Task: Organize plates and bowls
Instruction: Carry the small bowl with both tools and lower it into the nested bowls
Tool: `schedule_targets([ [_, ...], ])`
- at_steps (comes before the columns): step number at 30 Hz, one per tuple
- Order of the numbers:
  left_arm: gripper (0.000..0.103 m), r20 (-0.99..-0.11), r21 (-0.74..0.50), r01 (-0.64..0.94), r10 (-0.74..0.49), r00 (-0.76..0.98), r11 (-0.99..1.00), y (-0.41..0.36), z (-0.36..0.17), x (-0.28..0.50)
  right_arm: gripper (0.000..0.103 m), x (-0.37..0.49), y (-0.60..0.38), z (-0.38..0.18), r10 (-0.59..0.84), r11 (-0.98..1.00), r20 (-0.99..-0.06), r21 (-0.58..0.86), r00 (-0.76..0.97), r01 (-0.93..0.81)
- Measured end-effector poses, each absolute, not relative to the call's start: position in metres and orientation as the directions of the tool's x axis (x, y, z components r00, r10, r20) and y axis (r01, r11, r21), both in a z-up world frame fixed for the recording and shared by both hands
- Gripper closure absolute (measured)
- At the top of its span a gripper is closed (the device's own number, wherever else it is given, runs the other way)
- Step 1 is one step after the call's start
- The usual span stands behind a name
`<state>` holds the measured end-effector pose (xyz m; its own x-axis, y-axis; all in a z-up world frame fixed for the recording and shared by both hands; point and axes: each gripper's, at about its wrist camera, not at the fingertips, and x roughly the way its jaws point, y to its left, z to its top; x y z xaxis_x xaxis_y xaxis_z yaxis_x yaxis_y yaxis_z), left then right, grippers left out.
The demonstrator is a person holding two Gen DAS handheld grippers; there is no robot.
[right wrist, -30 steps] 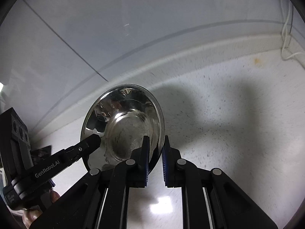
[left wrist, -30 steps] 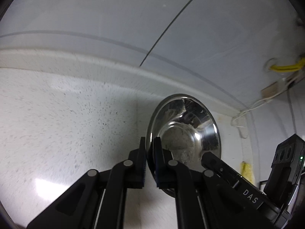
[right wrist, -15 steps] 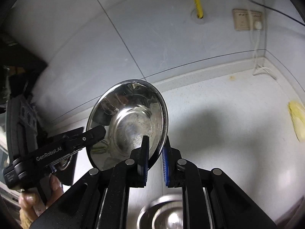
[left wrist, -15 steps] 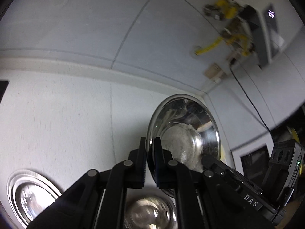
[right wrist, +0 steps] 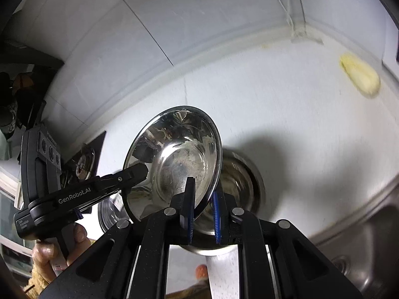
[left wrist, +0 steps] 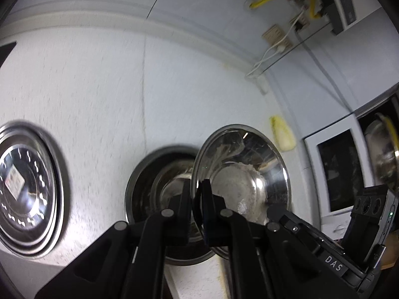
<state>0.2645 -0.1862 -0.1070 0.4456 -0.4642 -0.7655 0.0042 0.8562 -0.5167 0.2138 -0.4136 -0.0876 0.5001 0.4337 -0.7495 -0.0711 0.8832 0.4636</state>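
Left tool (left wrist: 197, 194) and right tool (right wrist: 203, 199) each pinch opposite rims of one shiny round steel bowl (right wrist: 174, 159), held tilted in the air. Directly beneath on the speckled white worktop (left wrist: 99, 87) sits a second steel bowl (left wrist: 147, 189); a flat round steel plate (left wrist: 27, 186) lies well left.

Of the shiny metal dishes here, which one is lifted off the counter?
The small steel bowl is lifted: the left claw and right claw pinch its rim. The bigger bowl beneath and the flat plate lie on the counter.
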Motion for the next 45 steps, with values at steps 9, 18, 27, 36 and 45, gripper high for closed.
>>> schedule_targets([
  [9, 0.095, -0.841, -0.454, -0.075, -0.399, 0.365, 0.888, -0.200, -0.169, 0.272, 0.091, 0.224, -0.418, -0.156, 0.424, 0.885, -0.815, 0.465, 0.395, 0.010],
  [18, 0.095, -0.852, -0.440, -0.096, -0.381, 0.359, 0.893, -0.200, -0.180, 0.284, 0.091, 0.224, -0.417, -0.172, 0.442, 0.877, -0.823, 0.481, 0.357, 0.024],
  [27, 0.094, -0.860, -0.411, -0.081, -0.356, 0.365, 0.908, -0.208, -0.180, 0.287, 0.089, 0.224, -0.419, -0.172, 0.428, 0.881, -0.829, 0.471, 0.360, 0.038],
  [36, 0.094, -0.856, -0.400, -0.067, -0.346, 0.385, 0.914, -0.205, -0.171, 0.284, 0.083, 0.223, -0.411, -0.167, 0.402, 0.902, -0.843, 0.432, 0.357, 0.004],
  [45, 0.078, -0.824, -0.368, -0.002, -0.326, 0.464, 0.930, -0.196, -0.140, 0.271, 0.067, 0.214, -0.408, -0.140, 0.339, 0.934, -0.835, 0.355, 0.433, -0.046],
])
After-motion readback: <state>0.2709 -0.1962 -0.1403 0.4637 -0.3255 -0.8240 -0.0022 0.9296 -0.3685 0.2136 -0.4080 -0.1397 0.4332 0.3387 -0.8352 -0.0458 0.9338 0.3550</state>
